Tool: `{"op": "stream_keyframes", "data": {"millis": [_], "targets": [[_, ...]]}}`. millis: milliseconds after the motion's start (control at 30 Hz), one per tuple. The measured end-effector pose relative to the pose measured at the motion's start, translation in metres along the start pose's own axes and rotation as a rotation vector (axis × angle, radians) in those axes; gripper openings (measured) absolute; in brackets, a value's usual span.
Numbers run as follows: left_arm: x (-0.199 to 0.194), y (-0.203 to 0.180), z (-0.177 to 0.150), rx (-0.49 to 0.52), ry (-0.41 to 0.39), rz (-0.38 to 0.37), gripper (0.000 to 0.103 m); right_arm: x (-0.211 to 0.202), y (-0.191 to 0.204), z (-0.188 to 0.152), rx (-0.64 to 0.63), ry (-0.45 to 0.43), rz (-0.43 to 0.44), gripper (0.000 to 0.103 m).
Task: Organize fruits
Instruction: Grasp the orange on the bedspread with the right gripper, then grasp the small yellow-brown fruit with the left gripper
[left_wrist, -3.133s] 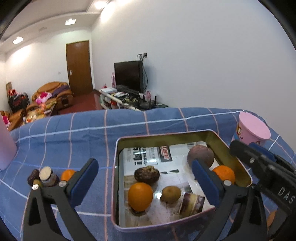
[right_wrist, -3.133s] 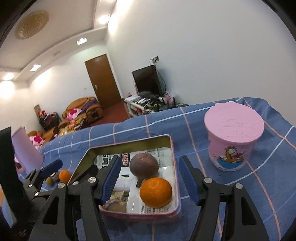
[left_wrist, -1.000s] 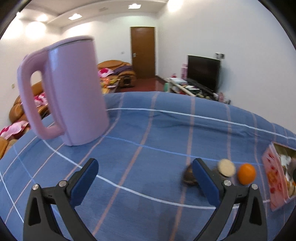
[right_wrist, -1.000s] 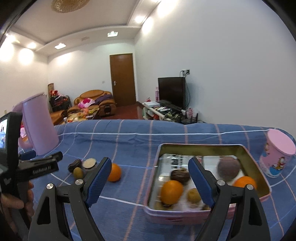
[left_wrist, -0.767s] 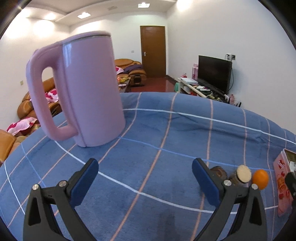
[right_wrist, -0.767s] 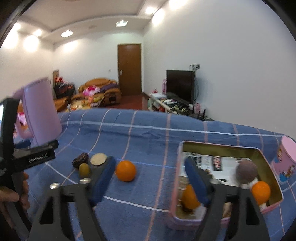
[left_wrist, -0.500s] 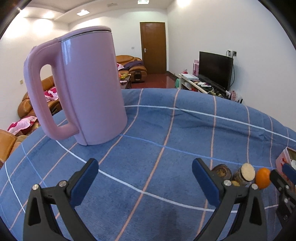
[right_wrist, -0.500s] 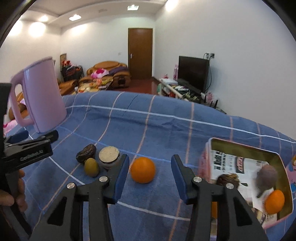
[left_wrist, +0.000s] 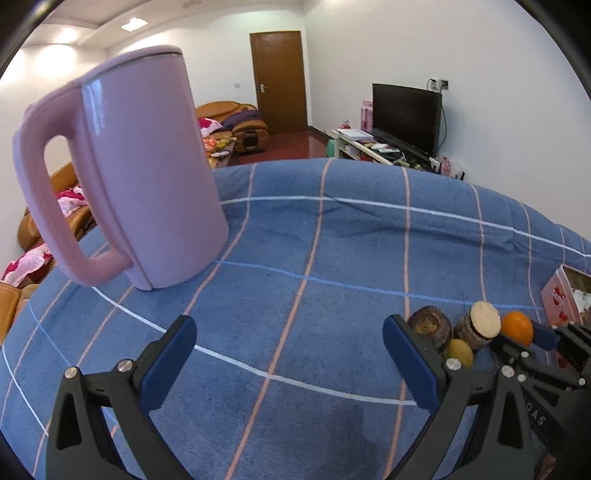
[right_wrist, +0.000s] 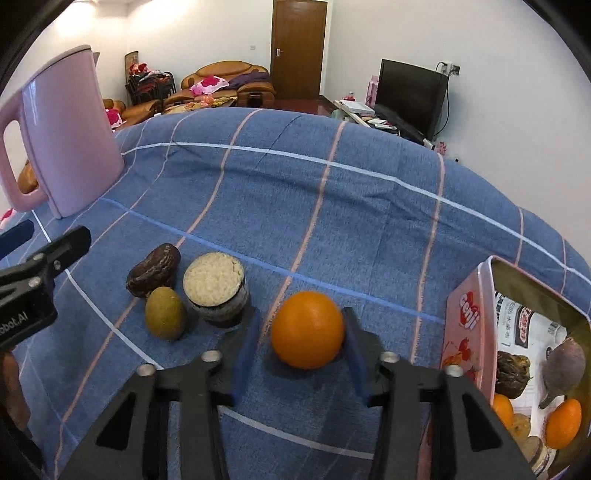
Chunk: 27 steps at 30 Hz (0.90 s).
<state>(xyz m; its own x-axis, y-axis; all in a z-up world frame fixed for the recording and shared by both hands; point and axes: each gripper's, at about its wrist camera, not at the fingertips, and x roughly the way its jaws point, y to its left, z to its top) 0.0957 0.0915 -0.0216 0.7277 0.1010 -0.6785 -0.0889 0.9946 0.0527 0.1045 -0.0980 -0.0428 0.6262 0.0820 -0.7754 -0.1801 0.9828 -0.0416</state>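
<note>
Clamping the orange (right_wrist: 307, 329) where it lies on the blue checked cloth (right_wrist: 295, 206), the right gripper (right_wrist: 301, 343) has narrowed from wide apart a second ago, though blur hides the left pad's contact. The left gripper (left_wrist: 290, 356) hangs apart, empty. Just left sit the kiwi (right_wrist: 164, 313), cut round (right_wrist: 215, 287) and dark fruit (right_wrist: 153, 269); the tin (right_wrist: 466, 325) is near, right.

Pink tin (right_wrist: 467, 325) side: red "denji" (lettering tilted); left gripper (right_wrist: 26, 295) body: "obot.AI", start cut off
</note>
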Motion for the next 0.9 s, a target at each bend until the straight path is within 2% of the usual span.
{"op": "stream_keyframes", "data": {"millis": [100,133,200,367,467,567,600,633,733,900], "targets": [[-0.002,-0.004,-0.001,0.018,0.005,-0.039,0.099,-0.007,0.003,-0.006,-0.014,-0.007,0.006,0.036],[-0.004,-0.006,-0.001,0.028,-0.001,-0.054,0.095,-0.011,0.004,-0.008,-0.013,-0.017,0.010,0.036],[-0.010,-0.013,-0.002,0.057,-0.015,-0.125,0.089,-0.024,0.004,-0.015,-0.006,-0.073,0.025,0.036],[-0.021,-0.042,-0.008,0.151,0.007,-0.289,0.085,-0.062,-0.002,-0.040,0.033,-0.179,0.024,0.036],[-0.018,-0.054,-0.010,0.173,0.044,-0.330,0.084,-0.077,-0.010,-0.055,0.070,-0.201,0.024,0.036],[-0.010,-0.057,-0.012,0.138,0.100,-0.368,0.069,-0.082,-0.018,-0.060,0.105,-0.207,0.035,0.036],[-0.008,-0.058,-0.013,0.128,0.119,-0.382,0.056,-0.082,-0.021,-0.060,0.112,-0.204,0.038,0.036],[-0.003,-0.059,-0.014,0.111,0.147,-0.397,0.051,-0.081,-0.023,-0.061,0.121,-0.197,0.044,0.036],[0.005,-0.064,-0.018,0.093,0.174,-0.405,0.051,-0.079,-0.028,-0.061,0.143,-0.194,0.062,0.036],[0.011,-0.080,-0.014,0.114,0.137,-0.344,0.051,-0.076,-0.031,-0.062,0.164,-0.182,0.087,0.036]]}}
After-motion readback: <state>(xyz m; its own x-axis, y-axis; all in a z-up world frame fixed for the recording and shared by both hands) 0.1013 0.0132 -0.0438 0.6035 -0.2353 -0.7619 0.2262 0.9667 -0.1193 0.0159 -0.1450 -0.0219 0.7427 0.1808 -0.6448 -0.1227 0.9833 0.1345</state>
